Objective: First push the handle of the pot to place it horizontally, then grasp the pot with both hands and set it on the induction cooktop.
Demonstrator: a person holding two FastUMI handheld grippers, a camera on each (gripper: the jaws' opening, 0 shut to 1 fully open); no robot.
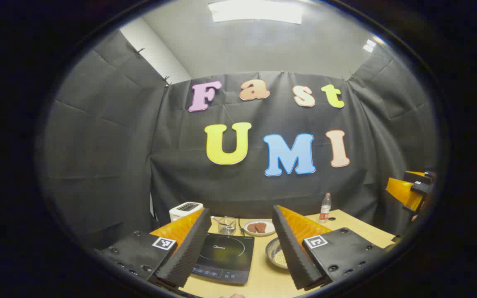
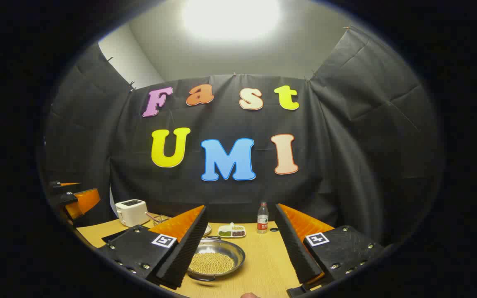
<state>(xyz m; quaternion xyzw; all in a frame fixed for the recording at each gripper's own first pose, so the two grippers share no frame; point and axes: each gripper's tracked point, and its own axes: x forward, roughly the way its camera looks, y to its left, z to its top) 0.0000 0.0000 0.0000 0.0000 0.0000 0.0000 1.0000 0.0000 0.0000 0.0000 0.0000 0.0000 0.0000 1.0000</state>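
A booth is enclosed by creased black cloth walls (image 2: 346, 174), pinned up below a pale ceiling (image 1: 263, 49) lit by a bright panel (image 1: 255, 11); a light wooden table (image 2: 263, 265) is seen near

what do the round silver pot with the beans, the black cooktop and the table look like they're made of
Round silver pot: likely stainless steel, with a shiny grey rim that reflects light. Flat black induction cooktop: probably glass-ceramic, smooth and glossy with printed markings. Tan table: wood or wood-look laminate, matte with faint grain; which one is unclear.

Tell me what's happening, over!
Both tongs open, holding nothing. Pot of beans on table, off cooktop. Nothing between them.
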